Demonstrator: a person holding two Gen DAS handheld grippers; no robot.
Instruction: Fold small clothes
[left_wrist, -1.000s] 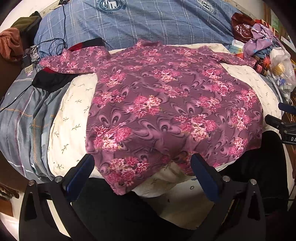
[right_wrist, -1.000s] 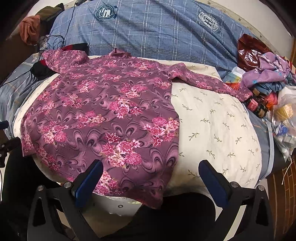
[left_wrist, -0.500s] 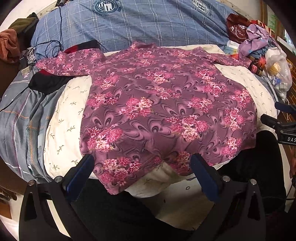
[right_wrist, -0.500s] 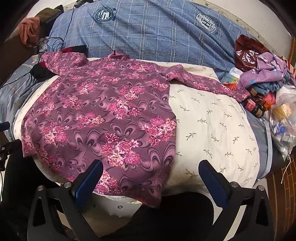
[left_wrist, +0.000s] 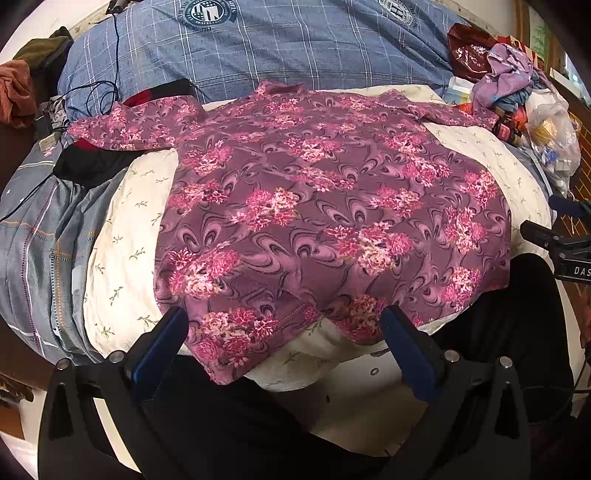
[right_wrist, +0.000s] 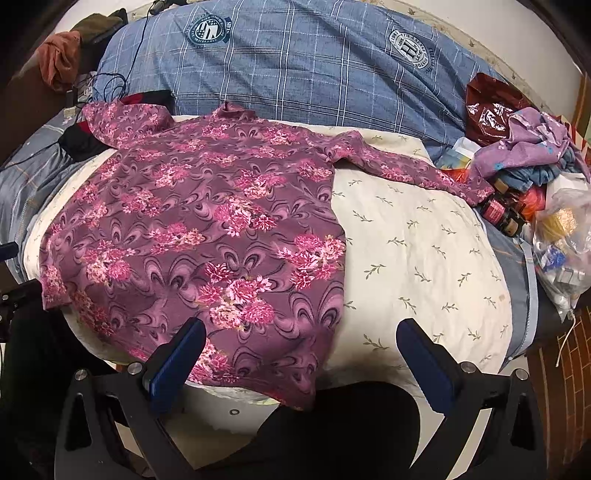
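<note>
Purple floral long-sleeved shirt (left_wrist: 332, 206) lies flat and unfolded on the cream leaf-print pillow (right_wrist: 417, 258), sleeves out toward 10 and 2 o'clock. Left gripper (left_wrist: 284, 339) and right gripper (right_wrist: 301, 350) hover with fingers wide, empty. All folding remains.

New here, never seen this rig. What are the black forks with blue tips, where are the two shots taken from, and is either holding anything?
No robot: a person holds a two-finger gripper in each hand, each carrying a fisheye camera looking along its fingers. One picture is from the left gripper, the other from the right gripper; the blue tips are finger pads. Both are open and hold nothing. On the cream leaf-print cushion lies a purple floral long-sleeved top, spread flat, sleeves out, hem hanging over the near edge. Behind is a blue checked duvet; clutter, including a clear plastic bag, sits to the right.
</note>
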